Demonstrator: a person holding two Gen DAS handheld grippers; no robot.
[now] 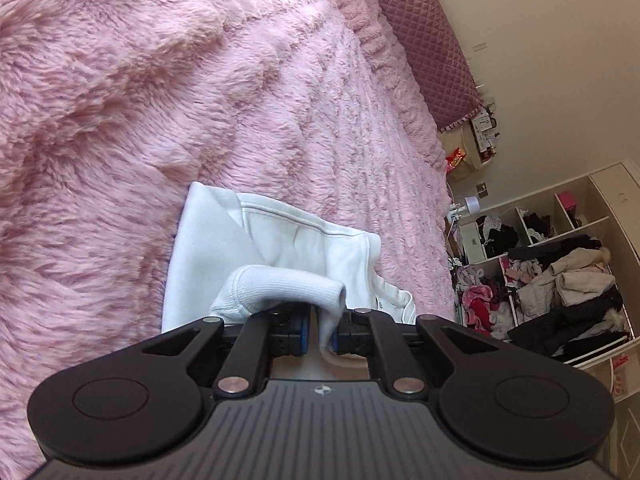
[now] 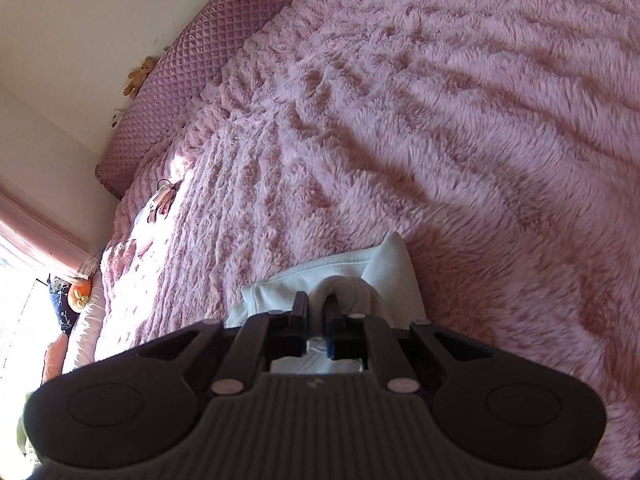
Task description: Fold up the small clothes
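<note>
My left gripper and right gripper each pinch the white garment over the pink blanket.

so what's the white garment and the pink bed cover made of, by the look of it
White garment: looks like soft matte cotton-type knit, with a ribbed cuff and stitched seams; exact fibre unclear. Pink bed cover: long-pile plush, probably synthetic faux fur, with shaggy, slightly glossy strands lying in ridges.

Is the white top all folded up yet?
Not yet. The white top already lies partly doubled over on the pink fluffy blanket. The left gripper and right gripper each have its ribbed edge between their jaws. Flattening and finishing remain.
</note>
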